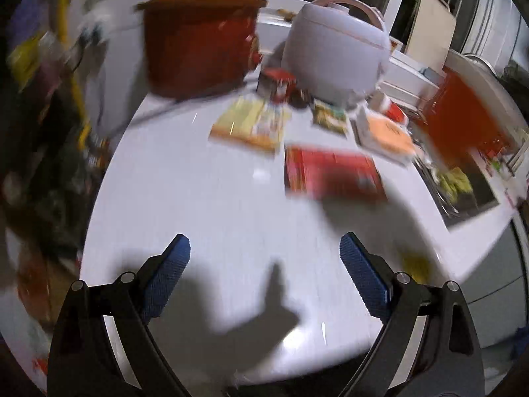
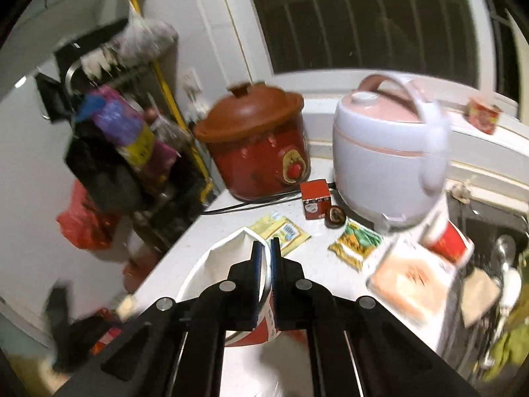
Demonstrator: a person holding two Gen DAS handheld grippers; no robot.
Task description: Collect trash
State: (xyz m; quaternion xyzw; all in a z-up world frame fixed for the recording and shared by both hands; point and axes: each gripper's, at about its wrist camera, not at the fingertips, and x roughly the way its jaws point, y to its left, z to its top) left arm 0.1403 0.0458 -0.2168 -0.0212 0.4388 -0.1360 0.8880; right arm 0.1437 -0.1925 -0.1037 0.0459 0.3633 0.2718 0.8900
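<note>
Wrappers: two flat packets (image 2: 282, 231) (image 2: 355, 243) are counted at twelve o'clock, print unreadable; right gripper (image 2: 265, 243) is clenched on a paper cup (image 2: 218, 264); left gripper (image 1: 264, 248) is released.

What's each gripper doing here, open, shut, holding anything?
Left gripper: open, nothing between its fingers, above the white counter.
Right gripper: shut on the rim of a red and white paper cup.

Beyond the right gripper (image 2: 267, 244), which pinches a paper cup's rim (image 2: 231, 248), packets (image 2: 281, 231) lie on the counter (image 2: 185, 241). Behind them sit a crock pot (image 2: 254, 152) to the left and a rice cooker (image 2: 386, 152) to the right.
</note>
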